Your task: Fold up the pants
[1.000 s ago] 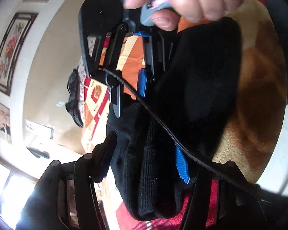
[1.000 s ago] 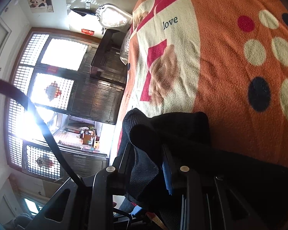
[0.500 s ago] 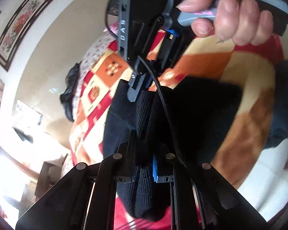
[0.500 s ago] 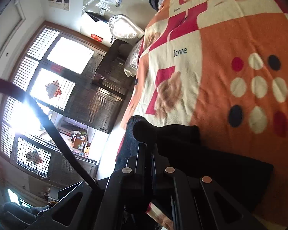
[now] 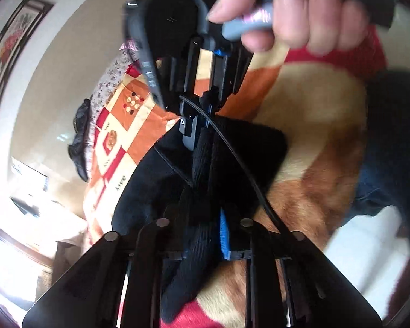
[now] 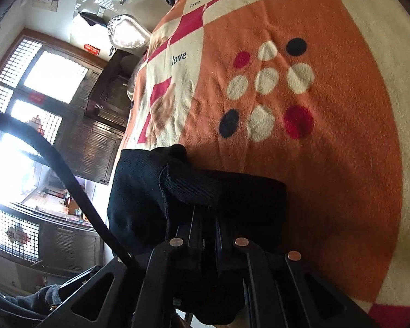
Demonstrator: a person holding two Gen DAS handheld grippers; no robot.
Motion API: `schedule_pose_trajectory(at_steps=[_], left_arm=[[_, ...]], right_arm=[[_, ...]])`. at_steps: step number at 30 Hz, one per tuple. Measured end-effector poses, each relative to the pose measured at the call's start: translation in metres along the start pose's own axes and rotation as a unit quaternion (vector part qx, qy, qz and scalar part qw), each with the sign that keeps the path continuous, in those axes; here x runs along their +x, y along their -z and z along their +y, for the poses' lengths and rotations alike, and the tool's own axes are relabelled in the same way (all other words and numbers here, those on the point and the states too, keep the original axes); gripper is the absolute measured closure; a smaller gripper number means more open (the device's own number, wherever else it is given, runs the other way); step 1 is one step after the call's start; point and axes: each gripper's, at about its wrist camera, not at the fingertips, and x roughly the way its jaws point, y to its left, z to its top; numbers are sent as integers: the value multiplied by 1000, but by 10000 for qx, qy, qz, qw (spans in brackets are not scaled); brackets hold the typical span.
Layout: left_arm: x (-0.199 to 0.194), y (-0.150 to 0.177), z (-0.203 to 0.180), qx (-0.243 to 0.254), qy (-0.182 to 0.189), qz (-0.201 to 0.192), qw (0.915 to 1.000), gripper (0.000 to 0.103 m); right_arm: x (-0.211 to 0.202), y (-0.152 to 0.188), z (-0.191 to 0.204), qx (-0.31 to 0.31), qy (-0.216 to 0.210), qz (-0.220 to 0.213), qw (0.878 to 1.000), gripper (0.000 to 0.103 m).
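The black pants (image 5: pixel 232 161) are bunched into a thick fold over the patterned blanket (image 5: pixel 325 136). My left gripper (image 5: pixel 205 218) is shut on one end of the fold, a blue pad showing beside the cloth. My right gripper (image 5: pixel 196 134) faces it from above in the left wrist view, held by a hand, and is shut on the other end. In the right wrist view the pants (image 6: pixel 177 191) fill the space between my right gripper's fingers (image 6: pixel 205 218) and rest close to the blanket (image 6: pixel 328 109).
The bed is covered by an orange, cream and red blanket with dots and "love" print. A dark bundle (image 5: pixel 80 136) lies at the bed's far end. A dark wooden cabinet (image 6: pixel 104 109) and bright windows (image 6: pixel 27 95) stand beside the bed. A black cable (image 6: pixel 68 180) crosses the right wrist view.
Both grippers stayed shut on the pants and moved closer to the blanket. The right gripper and hand shifted higher in the left wrist view; the pants now lie low over the dotted patch.
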Motion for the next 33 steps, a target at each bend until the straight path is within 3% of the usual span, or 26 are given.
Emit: schedule_pose_trajectory(at_steps=[2, 4, 6, 7, 9, 10, 11, 13, 14, 15, 16, 18, 19, 20, 21, 22, 23, 25, 27, 30, 32, 33], left_arm=[[-22, 7, 19, -530, 506, -206, 9971, 66], [-37, 13, 43, -1042, 807, -447, 9903, 58], [-50, 20, 66, -1584, 844, -546, 9822, 57], [-49, 25, 83, -1909, 861, -547, 9763, 57], [-45, 42, 119, -2794, 1194, -554, 9511, 57], [-41, 52, 134, -3269, 1493, -536, 9317, 57], [-25, 62, 157, -3909, 1981, -455, 8977, 57], [-6, 76, 175, -4878, 2755, -320, 8277, 58], [12, 83, 182, -5314, 3279, -264, 7806, 57], [21, 85, 180, -5505, 3523, -207, 7566, 57], [34, 88, 176, -5644, 3530, -19, 7462, 57], [59, 90, 164, -5580, 3516, 510, 7500, 58], [72, 92, 153, -5508, 3461, 848, 7548, 63], [76, 96, 147, -5453, 3383, 878, 7619, 78], [74, 99, 145, -5377, 3090, 691, 7814, 84], [70, 100, 143, -5354, 3036, 622, 7857, 85], [71, 102, 145, -5475, 3083, 629, 7754, 85], [74, 100, 151, -5513, 3149, 697, 7695, 85], [71, 93, 160, -5464, 3091, 708, 7752, 85], [62, 79, 181, -5327, 2836, 212, 7971, 84], [73, 69, 191, -5357, 2816, 115, 7960, 68], [85, 66, 193, -5387, 2825, 152, 7935, 67]], right_arm=[[-14, 1, -1, 153, -8, -159, 9998, 93], [-37, 4, 0, 246, 56, -529, 9983, 92], [-60, 11, 6, 286, 31, -843, 9960, 92], [-69, 16, 12, 213, -67, -990, 9948, 92], [-75, 27, 31, -146, -276, -1076, 9937, 92], [-74, 34, 44, -486, -288, -1040, 9930, 92], [-70, 42, 59, -921, -86, -993, 9908, 92], [-54, 57, 82, -1570, 420, -950, 9821, 92], [-45, 63, 90, -1852, 651, -903, 9764, 92], [-33, 68, 96, -2075, 827, -855, 9710, 92], [-24, 71, 99, -2188, 918, -794, 9682, 92], [-5, 73, 95, -2194, 951, -641, 9689, 92], [5, 72, 87, -2124, 1044, -538, 9701, 92], [16, 70, 75, -1956, 1113, -375, 9736, 93], [15, 68, 63, -1681, 824, -529, 9809, 93], [16, 66, 53, -1387, 620, -537, 9869, 95], [15, 63, 45, -1146, 447, -544, 9909, 99], [13, 60, 38, -915, 270, -544, 9940, 100], [9, 59, 42, -845, 295, -536, 9945, 99], [-18, 50, 61, -1055, 387, -1067, 9879, 95], [-31, 36, 67, -1086, 448, -1517, 9814, 93], [-30, 28, 69, -1077, 519, -1578, 9802, 93]])
